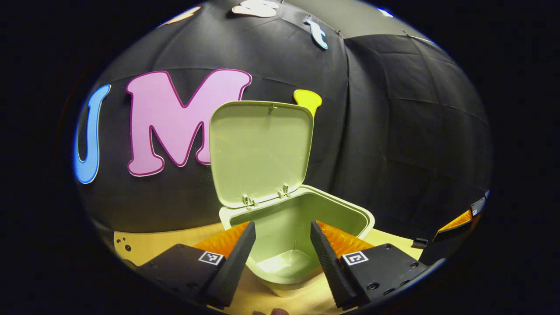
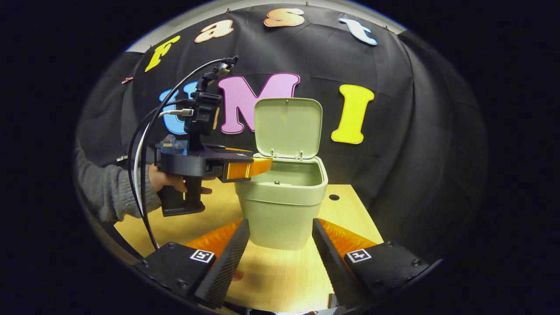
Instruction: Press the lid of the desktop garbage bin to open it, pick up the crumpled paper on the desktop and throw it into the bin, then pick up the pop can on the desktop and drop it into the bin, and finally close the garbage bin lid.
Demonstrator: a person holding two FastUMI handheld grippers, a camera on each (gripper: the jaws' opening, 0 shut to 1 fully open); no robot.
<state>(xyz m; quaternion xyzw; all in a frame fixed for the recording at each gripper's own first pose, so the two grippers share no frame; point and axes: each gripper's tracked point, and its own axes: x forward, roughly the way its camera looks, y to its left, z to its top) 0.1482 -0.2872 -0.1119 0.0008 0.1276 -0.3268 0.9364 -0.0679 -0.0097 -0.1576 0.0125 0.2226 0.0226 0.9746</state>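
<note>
Gaping wide — left gripper over the open bin, holding nothing.

Bright overhead light, glare on the table, fisheye-warped dark edges

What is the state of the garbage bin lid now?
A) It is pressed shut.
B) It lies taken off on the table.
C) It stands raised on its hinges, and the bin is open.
C: the lid stands upright behind the opening, still joined at its hinges to the bin, whose inside shows in the left gripper view.
</note>
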